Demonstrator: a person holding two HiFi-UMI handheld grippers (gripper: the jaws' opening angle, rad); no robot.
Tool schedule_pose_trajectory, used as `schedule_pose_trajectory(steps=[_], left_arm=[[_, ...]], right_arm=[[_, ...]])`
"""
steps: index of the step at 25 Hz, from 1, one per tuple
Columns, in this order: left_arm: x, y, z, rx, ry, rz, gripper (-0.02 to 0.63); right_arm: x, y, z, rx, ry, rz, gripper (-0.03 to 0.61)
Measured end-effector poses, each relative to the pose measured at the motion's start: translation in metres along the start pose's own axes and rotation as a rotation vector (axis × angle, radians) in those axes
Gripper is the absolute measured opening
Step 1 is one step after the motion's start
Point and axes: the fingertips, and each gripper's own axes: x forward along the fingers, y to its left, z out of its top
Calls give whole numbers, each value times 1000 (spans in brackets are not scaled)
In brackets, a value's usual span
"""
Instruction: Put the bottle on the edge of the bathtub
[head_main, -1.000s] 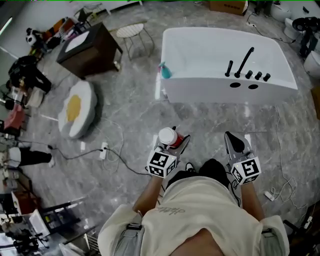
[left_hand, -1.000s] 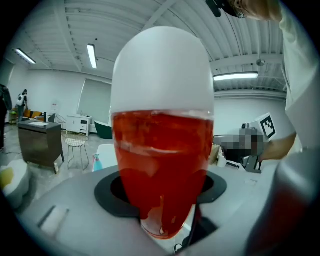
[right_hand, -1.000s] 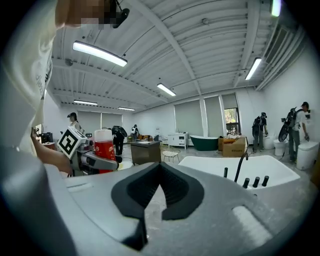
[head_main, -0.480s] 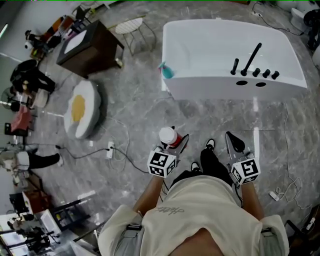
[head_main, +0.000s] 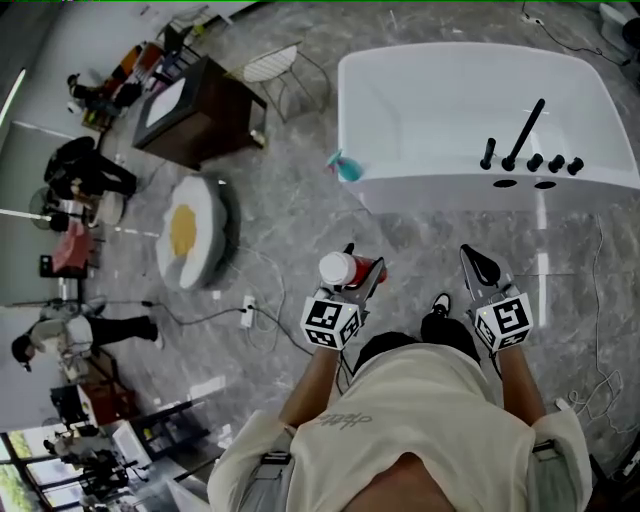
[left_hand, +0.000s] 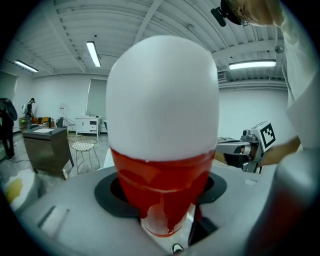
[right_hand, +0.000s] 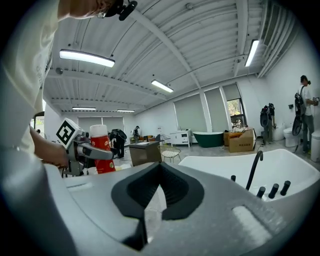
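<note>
Seen from above: at lower centre the left gripper (head_main: 352, 276) clasps a red, white-capped bottle (head_main: 338, 269), upright so it is ready to stand down. Just right of it, the right gripper (head_main: 478, 268) is clenched and empty. The white bathtub (head_main: 420, 182) sits upper right, well apart

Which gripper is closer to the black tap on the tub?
Right. The right gripper is below the tap in the head view; the left gripper, holding the bottle, is farther off to its left.
</note>
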Motion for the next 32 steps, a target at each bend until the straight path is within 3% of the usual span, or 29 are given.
schedule_pose_trajectory(steps=[10,19,25,32], left_arm=[[31,25,-7,-75,28,34,301],[86,64,-10,33,28,-62,298],[132,96,-4,31,26,-133,298],[194,128,-31,10,74,-120,299]], right_arm=[[46,-15,-12,23,94,53,2],[108,-17,20,-33,90,17,2],[149,-22,44,-85,101,-9,2],[155,-41,21,-5,196,-63,2]])
